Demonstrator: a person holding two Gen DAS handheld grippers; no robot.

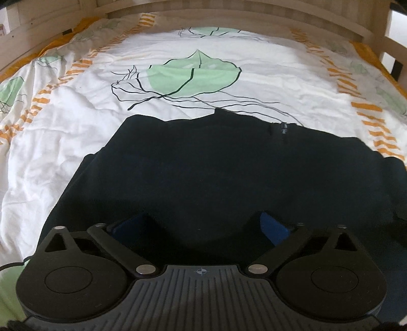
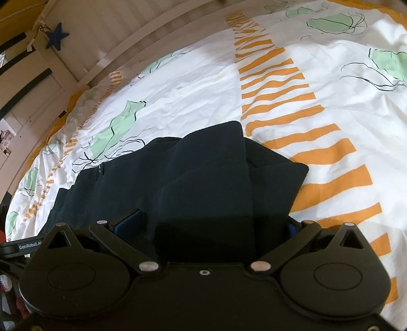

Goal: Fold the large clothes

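Dark navy garment spread in folded layers on white duvet printed with green leaves and orange stripes, wooden bed frame behind. Left gripper spread wide, blue pads flanking cloth bunched between. Right gripper likewise parted around thick fold; actual pinch impossible to tell. Blue star hanging on frame.
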